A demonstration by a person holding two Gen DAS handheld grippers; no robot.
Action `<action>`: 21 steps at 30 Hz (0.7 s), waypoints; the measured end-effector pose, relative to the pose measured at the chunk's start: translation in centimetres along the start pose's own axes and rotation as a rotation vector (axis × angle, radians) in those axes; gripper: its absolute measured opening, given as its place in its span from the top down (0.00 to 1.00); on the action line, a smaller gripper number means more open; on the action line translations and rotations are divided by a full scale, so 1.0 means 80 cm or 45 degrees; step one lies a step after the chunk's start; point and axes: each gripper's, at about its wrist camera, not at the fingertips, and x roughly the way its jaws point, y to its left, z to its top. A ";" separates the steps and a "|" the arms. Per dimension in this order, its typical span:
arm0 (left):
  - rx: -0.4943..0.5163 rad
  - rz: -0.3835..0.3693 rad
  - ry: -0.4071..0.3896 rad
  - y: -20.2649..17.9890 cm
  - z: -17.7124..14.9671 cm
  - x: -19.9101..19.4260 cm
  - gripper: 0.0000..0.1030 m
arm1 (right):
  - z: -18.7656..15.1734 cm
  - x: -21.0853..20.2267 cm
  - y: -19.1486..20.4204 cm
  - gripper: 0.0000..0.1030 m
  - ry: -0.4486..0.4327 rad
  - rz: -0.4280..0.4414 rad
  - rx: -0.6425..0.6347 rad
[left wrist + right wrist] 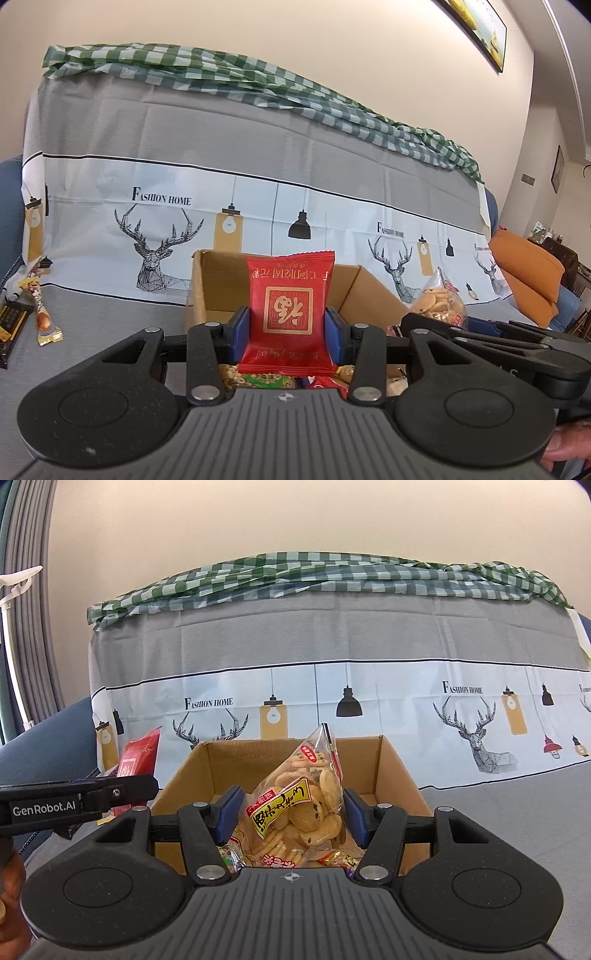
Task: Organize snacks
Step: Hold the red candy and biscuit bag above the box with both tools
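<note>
Left jaws pinch red packet (290, 314); right jaws pinch cookie bag (299, 805) over cardboard box (399, 771).

Red packet (290, 310) with gold print, brown box (391, 768), green-checked cloth (229, 72), deer-printed grey-white cover (155, 192).

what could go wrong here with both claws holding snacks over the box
1. The right claw squeezes the clear cookie bag at its sides; a tighter grip might crack the cookies.
2. The left claw pinches only the lower half of the red packet, so it may slip or tilt before release.
3. Both claws sit close together above the cardboard box, so they could bump while lowering, and a snack might fall outside.
</note>
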 end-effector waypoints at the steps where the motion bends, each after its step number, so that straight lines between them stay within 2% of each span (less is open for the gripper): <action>1: 0.002 -0.003 0.002 -0.001 0.000 0.001 0.55 | 0.000 0.000 0.000 0.42 -0.001 -0.003 0.002; 21: -0.003 -0.045 0.027 -0.019 -0.005 0.018 0.55 | -0.003 0.004 -0.004 0.41 -0.004 -0.031 0.003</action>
